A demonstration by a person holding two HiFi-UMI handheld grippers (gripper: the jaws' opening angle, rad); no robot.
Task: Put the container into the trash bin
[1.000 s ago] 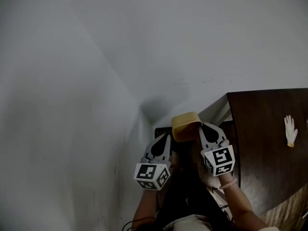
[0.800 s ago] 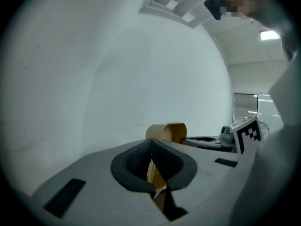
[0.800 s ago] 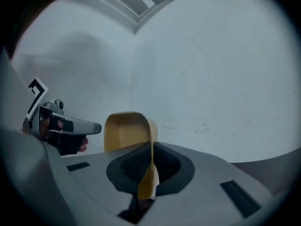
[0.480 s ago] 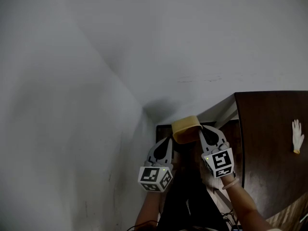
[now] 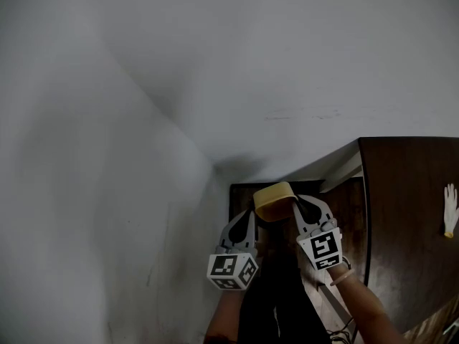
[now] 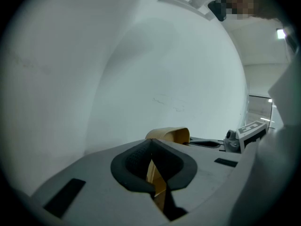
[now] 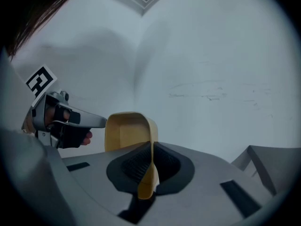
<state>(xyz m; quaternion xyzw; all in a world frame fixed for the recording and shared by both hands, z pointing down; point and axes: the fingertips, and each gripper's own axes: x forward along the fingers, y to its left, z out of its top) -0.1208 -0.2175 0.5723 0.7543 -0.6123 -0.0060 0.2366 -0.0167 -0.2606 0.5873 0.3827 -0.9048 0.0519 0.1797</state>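
Observation:
A tan, thin-walled container point(image 5: 273, 201) hangs in the air in front of a white wall, held from both sides. My left gripper point(image 5: 249, 219) is shut on its left wall, and my right gripper point(image 5: 297, 210) is shut on its right wall. In the left gripper view the tan wall point(image 6: 156, 179) runs between the dark pads point(image 6: 136, 160) of my left gripper point(image 6: 153, 171). In the right gripper view the container point(image 7: 126, 132) stands open-sided with its rim pinched by my right gripper point(image 7: 150, 167). No trash bin is clearly visible.
A dark wooden tabletop point(image 5: 409, 213) fills the right side, with a white glove point(image 5: 450, 211) lying on it. A dark rectangular area point(image 5: 240, 193) lies below the container; I cannot tell what it is. White walls meet in a corner to the left.
Both grippers and the container have dropped slightly lower in the head view. The tabletop and glove have slid to the right. Both grips are unchanged.

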